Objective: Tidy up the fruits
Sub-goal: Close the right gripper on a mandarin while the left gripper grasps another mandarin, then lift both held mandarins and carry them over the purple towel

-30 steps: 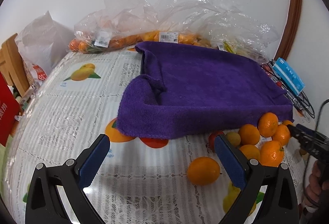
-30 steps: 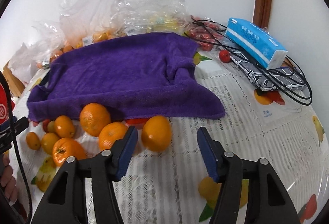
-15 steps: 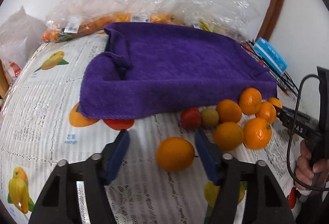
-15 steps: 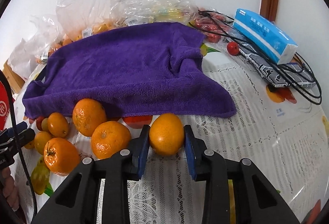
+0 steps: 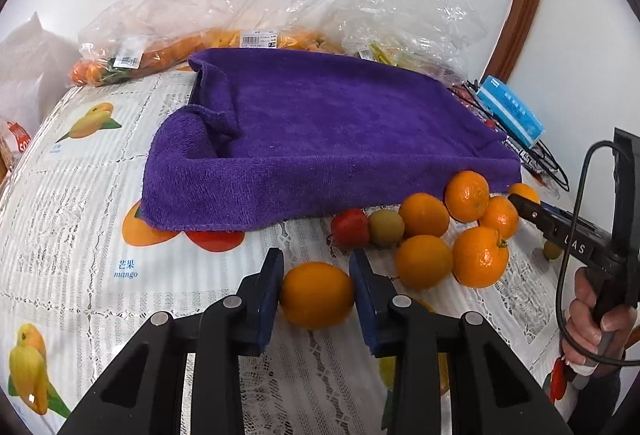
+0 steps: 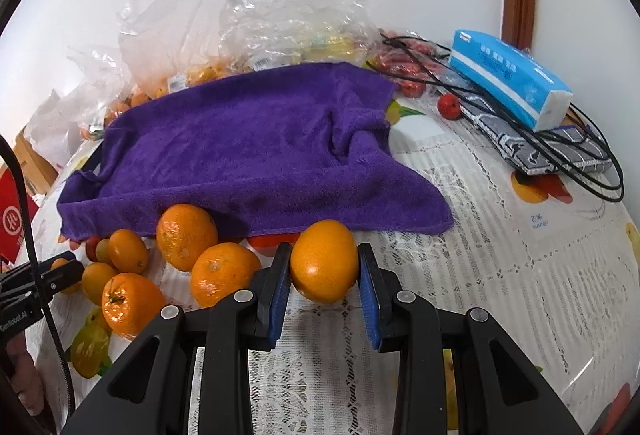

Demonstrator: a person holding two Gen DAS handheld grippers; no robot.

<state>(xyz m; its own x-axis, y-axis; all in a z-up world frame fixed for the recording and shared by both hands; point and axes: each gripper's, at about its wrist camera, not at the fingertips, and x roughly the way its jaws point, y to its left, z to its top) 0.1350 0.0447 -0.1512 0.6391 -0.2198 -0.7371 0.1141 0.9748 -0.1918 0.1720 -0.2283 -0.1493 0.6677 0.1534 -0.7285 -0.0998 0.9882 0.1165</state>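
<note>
An orange (image 5: 317, 295) lies on the fruit-print tablecloth (image 5: 80, 235) between my left gripper's (image 5: 317, 260) blue pads, which touch both its sides as the jaws are closing. My right gripper (image 6: 325, 249) is shut on another orange (image 6: 324, 267) at the front edge of a rumpled purple towel (image 6: 248, 147). Several loose oranges (image 6: 186, 235) crowd together left of it, along with a small red fruit (image 5: 350, 233) and a greenish one (image 5: 386, 229). Each gripper's tip shows at the edge of the other's view, beside that pile.
Clear plastic bags of fruit (image 5: 248, 39) lie behind the towel against the wall. At the right are a blue tissue pack (image 6: 508, 79), black cables (image 6: 580, 163), a patterned pouch (image 6: 532, 151) and a small red fruit (image 6: 449, 106). A red box (image 6: 12, 223) stands far left.
My left gripper swung right onto the lone orange and its wide jaws drew in against it. My right jaws closed on their orange, then stayed still.
</note>
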